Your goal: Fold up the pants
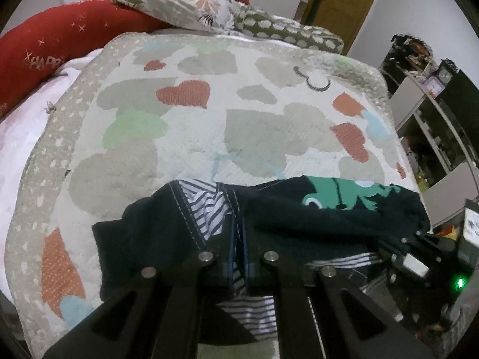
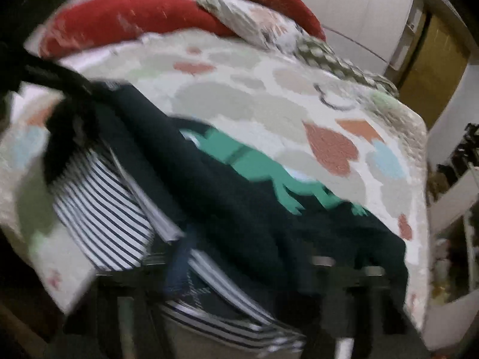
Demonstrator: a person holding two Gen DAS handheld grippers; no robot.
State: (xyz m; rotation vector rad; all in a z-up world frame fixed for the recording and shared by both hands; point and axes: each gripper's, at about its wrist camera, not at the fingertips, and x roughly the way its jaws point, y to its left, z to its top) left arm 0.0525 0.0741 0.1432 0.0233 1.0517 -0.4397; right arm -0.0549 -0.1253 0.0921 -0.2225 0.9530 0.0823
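The left gripper (image 1: 238, 257) is matt black, its two flat fingers (image 1: 206, 269) carried on angled linkage bars with triangular cut-outs and four round silver pivot pins. In that same view the right gripper (image 1: 419, 257) shows as black housing with a white block and a lit green lamp; its own view is blurred, showing only dark bars

Bed (image 1: 18, 137) under a heart-patterned blanket (image 1: 194, 125), dark pants (image 1: 299, 218) on it, pillows (image 1: 185, 6) at the head
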